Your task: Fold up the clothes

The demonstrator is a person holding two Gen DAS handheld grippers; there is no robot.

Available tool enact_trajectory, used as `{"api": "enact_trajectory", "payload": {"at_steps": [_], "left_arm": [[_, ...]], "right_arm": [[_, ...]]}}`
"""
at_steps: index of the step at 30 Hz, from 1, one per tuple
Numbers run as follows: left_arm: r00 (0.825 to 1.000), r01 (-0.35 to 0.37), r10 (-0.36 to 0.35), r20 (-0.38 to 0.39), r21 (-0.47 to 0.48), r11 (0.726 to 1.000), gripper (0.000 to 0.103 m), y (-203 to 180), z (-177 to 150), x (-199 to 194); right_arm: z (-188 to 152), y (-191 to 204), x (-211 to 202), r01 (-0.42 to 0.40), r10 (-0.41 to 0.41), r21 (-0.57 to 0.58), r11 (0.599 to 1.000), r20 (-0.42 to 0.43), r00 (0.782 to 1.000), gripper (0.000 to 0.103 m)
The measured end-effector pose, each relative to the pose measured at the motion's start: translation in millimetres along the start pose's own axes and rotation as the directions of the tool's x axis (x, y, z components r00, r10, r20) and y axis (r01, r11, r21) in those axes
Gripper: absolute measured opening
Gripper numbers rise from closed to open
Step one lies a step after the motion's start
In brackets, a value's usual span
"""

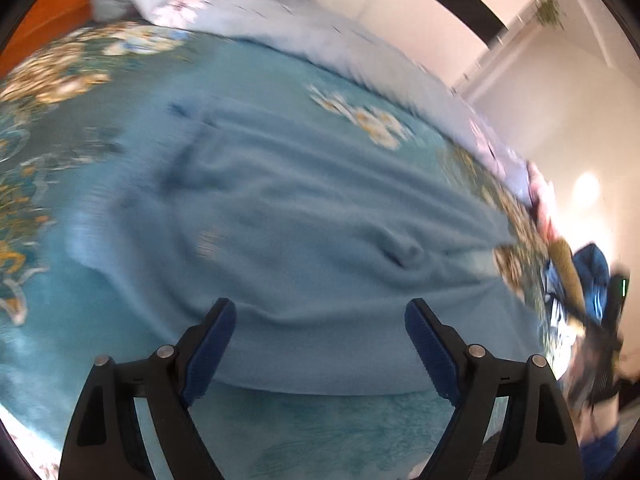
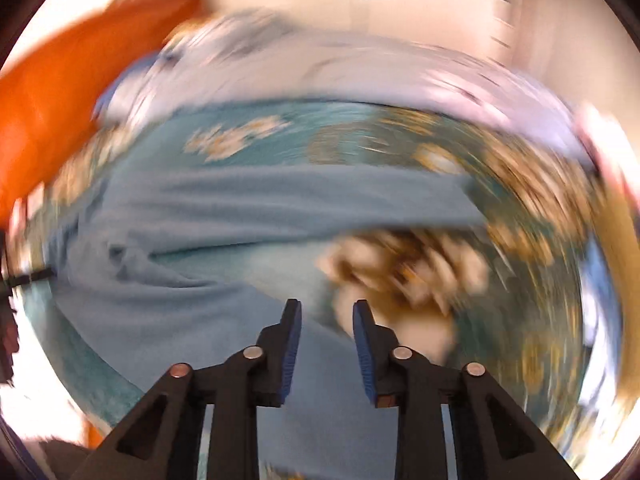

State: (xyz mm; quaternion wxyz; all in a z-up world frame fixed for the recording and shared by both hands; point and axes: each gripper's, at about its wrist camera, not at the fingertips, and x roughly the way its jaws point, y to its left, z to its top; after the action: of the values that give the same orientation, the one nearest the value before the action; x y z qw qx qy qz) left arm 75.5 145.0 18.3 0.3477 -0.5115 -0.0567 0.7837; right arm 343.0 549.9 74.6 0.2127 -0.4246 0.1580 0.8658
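Blue-grey garment [image 1: 304, 220] spread on teal floral bedsheet [image 1: 112, 92], wrinkled, w/ ridges running across its middle & near hem lying just ahead of L gripper [image 1: 320, 332]. L jaws wide apart, nothing between them but air; blue ribbed pads [image 1: 212, 352] hang over hem edge, not gripping cloth, contact w/ fabric can't be told. Small dark mark near garment's far left corner, too blurred to name. Pale floral duvet [image 1: 256, 12] bunched along far side of bed, orange headboard [image 1: 48, 8] beyond it at top left. At right edge of L view: blurred dark device w/ green light, plus blue & tan fabric – likely other gripper & a sleeve, can't tell for sure.

R wrist view heavily motion-blurred. Same garment [image 2: 248, 208] seen stretching across as long band, crumpled knot at its left end, another flap running down under R gripper [image 2: 326, 312]. R jaws partly apart, narrow gap, pads [image 2: 294, 344] not clamped on anything; cloth lies below them, touching or not – can't tell. White & brown flower print [image 2: 404, 272] on sheet just ahead & right of R fingers. Orange headboard [image 2: 68, 80] at upper left, duvet [image 2: 360, 68] across top, pale wall beyond
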Motion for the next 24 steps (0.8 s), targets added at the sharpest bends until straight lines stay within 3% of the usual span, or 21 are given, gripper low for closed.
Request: {"api": "enact_trajectory", "payload": {"at_steps": [4, 8, 10, 17, 24], "left_arm": [[0.993, -0.080, 0.089, 0.075, -0.120, 0.990, 0.087, 43, -2, -25], [0.986, -0.123, 0.143, 0.084, -0.206, 0.971, 0.087, 71, -6, -33], [0.986, -0.124, 0.145, 0.078, -0.232, 0.965, 0.087, 79, -9, -31], [0.993, -0.088, 0.108, 0.052, -0.298, 0.951, 0.087, 91, -15, -10], [0.994, -0.024, 0.056, 0.092, -0.320, 0.947, 0.087, 98, -11, -8]], "right_arm": [[-66, -62, -28, 0.001, -0.009, 0.316, 0.949, 0.022, 1.000, 0.030], [-115, -98, -39, -0.002, -0.013, 0.494, 0.869, 0.027, 1.000, 0.030], [-126, -112, -38, -0.042, 0.014, 0.561, 0.827, 0.053, 0.998, 0.030], [-137, -125, -19, -0.112, 0.070, 0.658, 0.745, 0.090, 0.993, 0.032], [-156, -132, -28, -0.161, 0.084, 0.713, 0.683, 0.142, 0.986, 0.030]]}}
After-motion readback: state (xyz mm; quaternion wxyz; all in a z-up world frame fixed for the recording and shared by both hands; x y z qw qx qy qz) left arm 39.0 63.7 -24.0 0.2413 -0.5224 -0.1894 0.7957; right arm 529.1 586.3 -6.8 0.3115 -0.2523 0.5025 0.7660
